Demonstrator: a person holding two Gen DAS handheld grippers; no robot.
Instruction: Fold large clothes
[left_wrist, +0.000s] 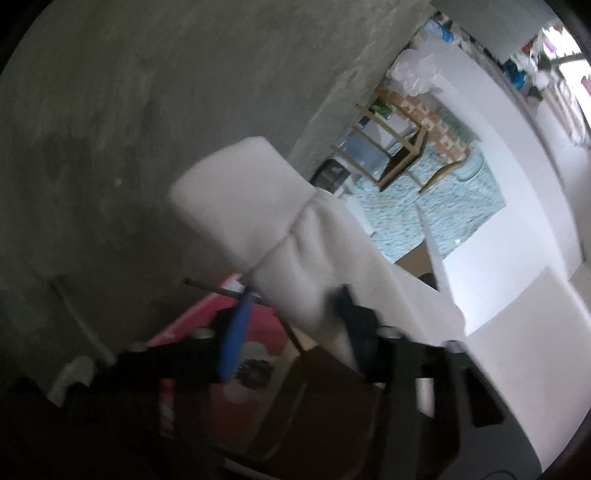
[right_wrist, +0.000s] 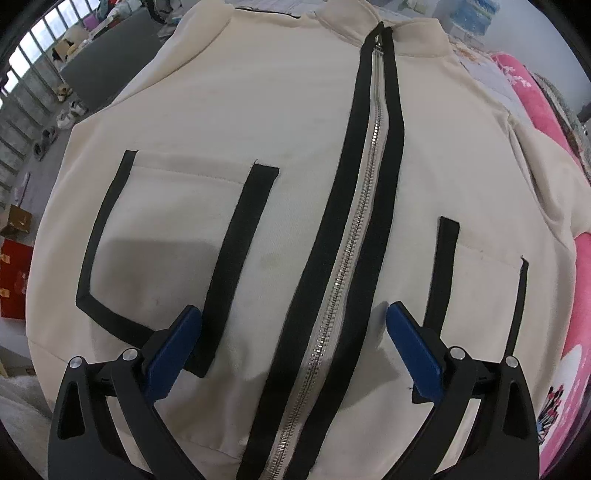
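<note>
Jacket (right_wrist: 229, 122), cream with black-taped zipper (right_wrist: 369, 177); right jaws apart, left jaws clamp its ribbed cuff (left_wrist: 236, 184).

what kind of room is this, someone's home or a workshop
Most likely a lived-in home, probably a bedroom: the cream jacket lies on a pink floral blanket, shoes sit on the floor, and a wooden chair stands nearby.

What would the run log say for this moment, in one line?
left gripper: shut on sleeve, lifted | right gripper: open over jacket

left view motion-blurred; cream sleeve (left_wrist: 280, 236) hides the left tongs' (left_wrist: 291, 332) grip.
</note>
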